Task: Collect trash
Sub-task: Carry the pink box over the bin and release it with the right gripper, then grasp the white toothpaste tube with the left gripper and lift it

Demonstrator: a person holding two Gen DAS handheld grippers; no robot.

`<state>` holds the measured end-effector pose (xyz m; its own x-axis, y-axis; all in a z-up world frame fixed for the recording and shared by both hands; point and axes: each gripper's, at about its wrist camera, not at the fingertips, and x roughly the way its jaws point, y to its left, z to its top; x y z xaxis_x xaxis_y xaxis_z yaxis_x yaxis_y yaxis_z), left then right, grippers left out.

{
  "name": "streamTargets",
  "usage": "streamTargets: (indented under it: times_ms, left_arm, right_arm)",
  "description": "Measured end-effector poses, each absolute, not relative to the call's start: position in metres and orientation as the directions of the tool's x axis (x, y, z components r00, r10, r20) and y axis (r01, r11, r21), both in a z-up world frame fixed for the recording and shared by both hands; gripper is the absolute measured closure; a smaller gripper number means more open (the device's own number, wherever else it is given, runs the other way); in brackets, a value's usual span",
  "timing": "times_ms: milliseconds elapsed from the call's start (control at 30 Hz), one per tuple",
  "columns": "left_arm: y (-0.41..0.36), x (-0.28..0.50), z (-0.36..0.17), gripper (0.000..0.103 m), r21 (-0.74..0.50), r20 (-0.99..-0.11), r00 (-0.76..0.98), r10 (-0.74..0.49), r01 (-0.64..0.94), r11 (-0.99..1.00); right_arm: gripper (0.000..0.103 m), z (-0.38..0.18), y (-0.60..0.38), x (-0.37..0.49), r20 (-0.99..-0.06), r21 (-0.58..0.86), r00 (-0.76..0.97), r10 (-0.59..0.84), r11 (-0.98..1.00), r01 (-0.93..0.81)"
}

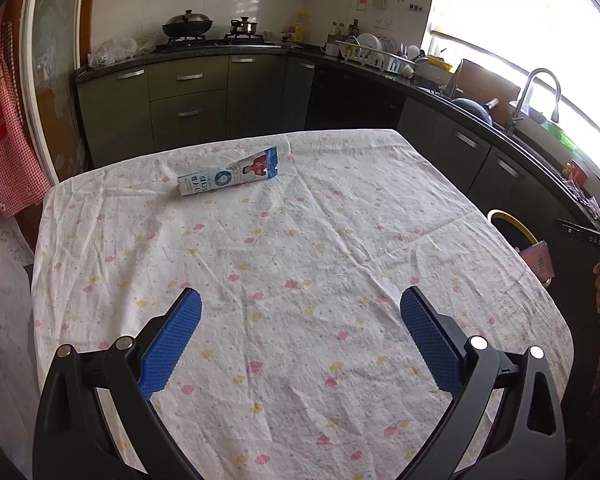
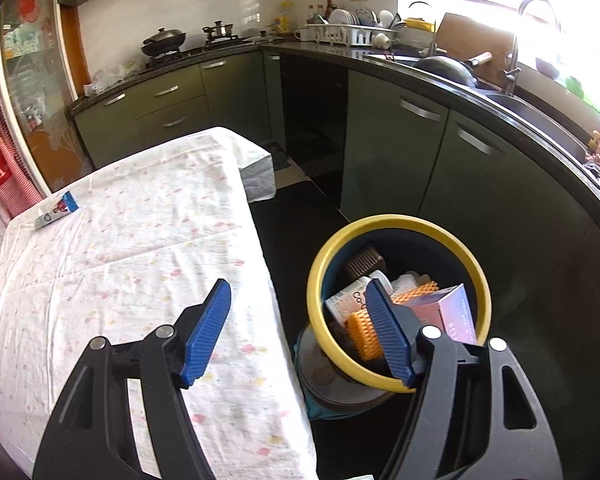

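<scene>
A flattened blue-and-white toothpaste box [image 1: 228,174] lies near the far edge of the cloth-covered table [image 1: 284,248]; the right wrist view shows the same toothpaste box [image 2: 57,209] at the table's far left. My left gripper [image 1: 300,304] hovers open over the near part of the table, nothing between its blue pads. My right gripper [image 2: 298,296] is open over the table's right edge, beside the yellow-rimmed bin [image 2: 320,264]. In the bin lie a pink box [image 2: 452,308], an orange brush [image 2: 364,328] and other trash. The pink box [image 1: 537,262] also shows past the table's right edge.
Green kitchen cabinets [image 2: 388,152] and a dark counter wrap around the back and right, with a stove, pots, a dish rack [image 2: 348,34] and a sink. The bin stands on the dark floor right of the table. A red checked apron [image 1: 4,152] hangs at left.
</scene>
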<state>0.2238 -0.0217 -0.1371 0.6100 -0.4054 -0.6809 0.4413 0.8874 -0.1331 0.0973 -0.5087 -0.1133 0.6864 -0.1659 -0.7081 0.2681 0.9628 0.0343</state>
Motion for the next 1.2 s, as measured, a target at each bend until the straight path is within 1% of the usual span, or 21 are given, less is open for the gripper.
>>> streamTargets:
  times_ms: [167,267,367,500,633,767,833,967,1033,1067,1133,1167,1200]
  left_arm:
    - [-0.026,0.249,-0.12,0.005,-0.075,-0.69,0.589,-0.421,0.521,0.85]
    - [-0.034,0.28,-0.117,0.005,-0.023,-0.696,0.564,-0.445,0.602,0.799]
    - [-0.04,0.318,-0.119,0.005,-0.005,-0.706,0.528,-0.472,0.662,0.749]
    - [-0.052,0.368,-0.133,0.005,0.052,-0.744,0.505,-0.437,0.696,0.716]
    - [-0.053,0.409,-0.147,0.005,0.041,-0.76,0.483,-0.435,0.704,0.709]
    - [-0.059,0.433,-0.16,0.006,0.014,-0.778,0.44,-0.449,0.726,0.687]
    - [-0.062,0.438,-0.167,0.016,0.001,-0.792,0.41,-0.453,0.742,0.67]
    - [-0.07,0.439,-0.176,0.022,0.016,-0.804,0.393,-0.447,0.765,0.644]
    - [-0.072,0.44,-0.178,0.031,0.015,-0.807,0.385,-0.447,0.771,0.637]
    - [-0.073,0.441,-0.179,0.033,0.017,-0.811,0.379,-0.446,0.776,0.63]
    - [-0.072,0.441,-0.179,0.044,0.024,-0.811,0.384,-0.441,0.776,0.631]
    - [-0.07,0.441,-0.179,0.046,0.018,-0.811,0.382,-0.444,0.774,0.633]
    - [-0.069,0.44,-0.178,0.054,0.01,-0.813,0.376,-0.445,0.773,0.634]
  right_arm:
    - [0.036,-0.116,-0.486,0.1,-0.719,0.041,0.686,-0.113,0.978,0.204]
    - [0.035,-0.12,-0.476,0.104,-0.73,0.033,0.677,-0.096,0.984,0.176]
    - [0.035,-0.124,-0.469,0.109,-0.738,0.027,0.667,-0.096,0.985,0.172]
    - [0.035,-0.129,-0.461,0.119,-0.749,0.015,0.655,-0.099,0.986,0.166]
    - [0.035,-0.135,-0.454,0.134,-0.767,-0.009,0.634,-0.1,0.989,0.146]
    - [0.035,-0.139,-0.449,0.145,-0.781,-0.027,0.615,-0.106,0.99,0.136]
    - [0.035,-0.139,-0.449,0.148,-0.785,-0.029,0.61,-0.108,0.99,0.137]
    - [0.035,-0.14,-0.45,0.155,-0.792,-0.03,0.6,-0.109,0.99,0.141]
    - [0.035,-0.141,-0.449,0.159,-0.798,-0.027,0.593,-0.104,0.99,0.137]
    - [0.035,-0.142,-0.449,0.16,-0.801,-0.026,0.59,-0.102,0.99,0.136]
    - [0.035,-0.144,-0.448,0.162,-0.804,-0.028,0.585,-0.101,0.991,0.133]
    - [0.035,-0.144,-0.447,0.163,-0.805,-0.027,0.585,-0.098,0.991,0.13]
    - [0.035,-0.145,-0.447,0.163,-0.806,-0.024,0.585,-0.095,0.992,0.127]
